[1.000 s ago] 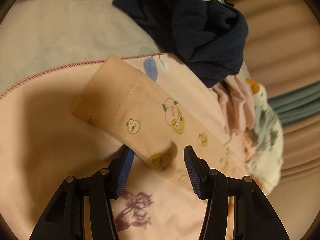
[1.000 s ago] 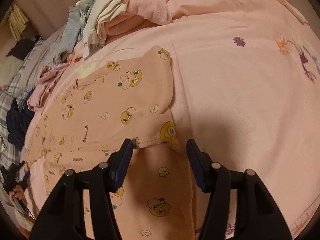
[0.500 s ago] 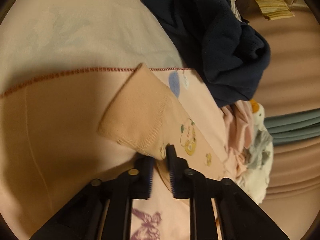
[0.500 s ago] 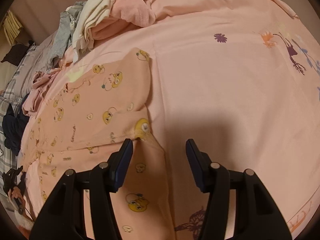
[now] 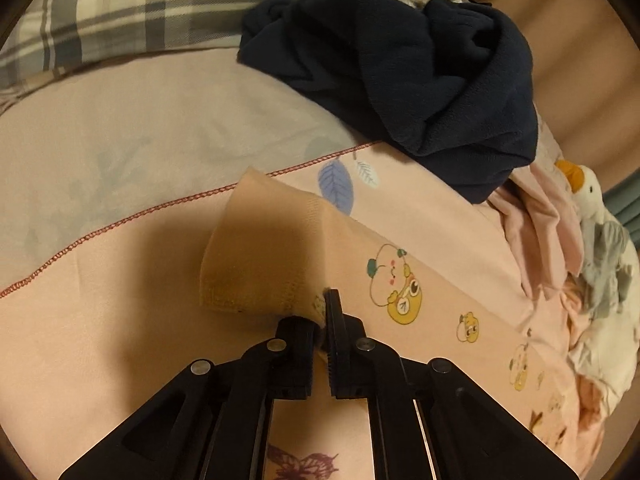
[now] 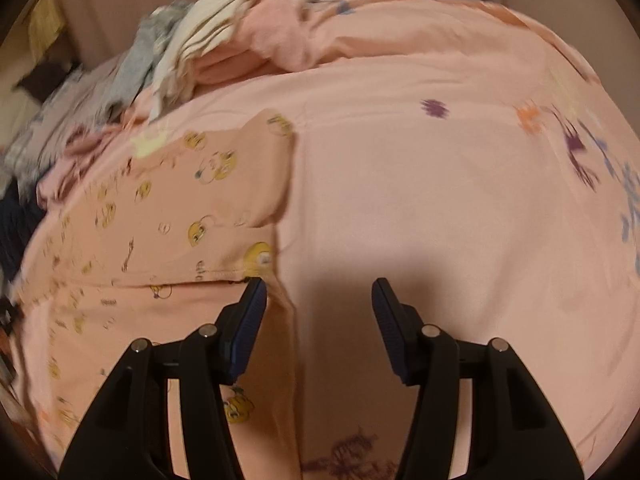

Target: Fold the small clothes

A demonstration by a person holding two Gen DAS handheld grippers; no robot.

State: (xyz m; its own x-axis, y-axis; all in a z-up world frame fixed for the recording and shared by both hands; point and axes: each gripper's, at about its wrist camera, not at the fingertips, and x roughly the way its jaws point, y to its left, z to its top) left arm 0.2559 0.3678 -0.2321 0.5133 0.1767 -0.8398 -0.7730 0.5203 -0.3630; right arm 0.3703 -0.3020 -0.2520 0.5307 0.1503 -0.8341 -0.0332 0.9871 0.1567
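The left gripper (image 5: 320, 320) was clamped on the printed garment's (image 5: 280, 256) cuff end on the bed (image 5: 120, 140); its length ran rightward. The right gripper (image 6: 318, 308) hung wide open, empty, beside the garment's edge.

A home bedroom. A pink printed bedsheet (image 6: 440, 184) covers the bed beside a plaid pillow (image 5: 120, 12). A plush duck (image 5: 592, 200) lies among heaped laundry (image 6: 224, 40).

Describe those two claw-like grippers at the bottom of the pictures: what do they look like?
Both look alike. The left gripper and the right gripper are each built from black angular plastic arms with triangular cut-outs, joined by round silver pins. Each arm ends in a flat finger faced with a dark blue ribbed pad. No cables, lettering or sleeves show in either view.
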